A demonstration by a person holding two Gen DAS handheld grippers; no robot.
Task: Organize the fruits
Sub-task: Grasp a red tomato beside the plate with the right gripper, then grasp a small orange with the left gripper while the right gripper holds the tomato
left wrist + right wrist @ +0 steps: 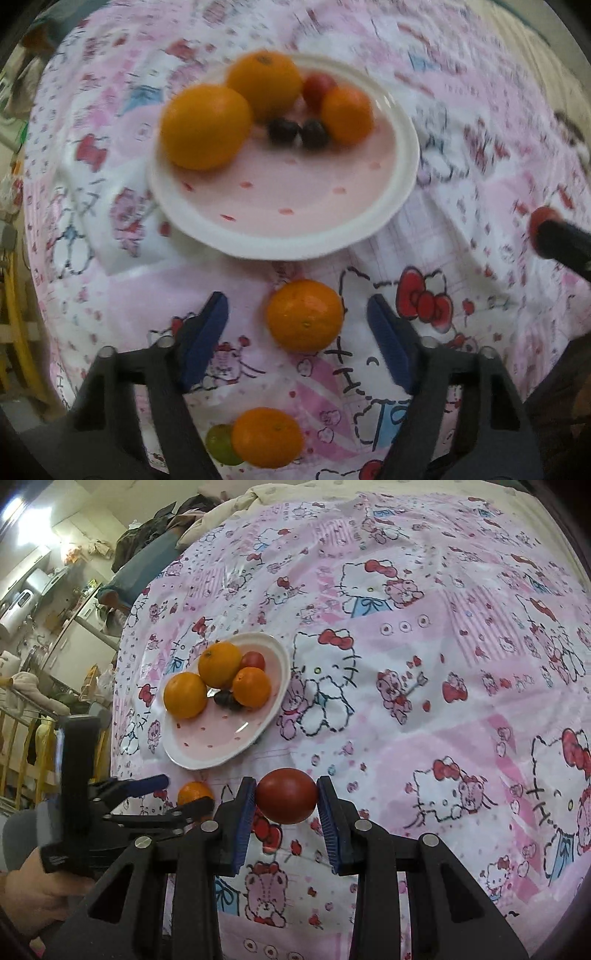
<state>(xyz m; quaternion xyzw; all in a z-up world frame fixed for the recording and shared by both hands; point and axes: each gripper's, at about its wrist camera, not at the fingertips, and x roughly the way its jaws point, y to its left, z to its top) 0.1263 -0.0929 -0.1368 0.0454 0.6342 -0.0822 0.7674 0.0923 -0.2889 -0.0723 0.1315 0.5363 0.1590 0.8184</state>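
Between left gripper (297,308) fingers, lower centre of left view: tangerine (304,314), untouched, jaws apart on either side. Plate (388,206) lies beyond, upper centre. Right gripper (286,797) clamps tomato (286,795), plate toward upper left.

A glossy pink-and-white plastic cloth printed with cartoon cats and red bows (424,709) covers the surface. Beyond its far edge lie a cream quilt (236,506) and dark crumpled clothes (155,531).

no readable text, only cartoon prints on the tablecloth (424,709).
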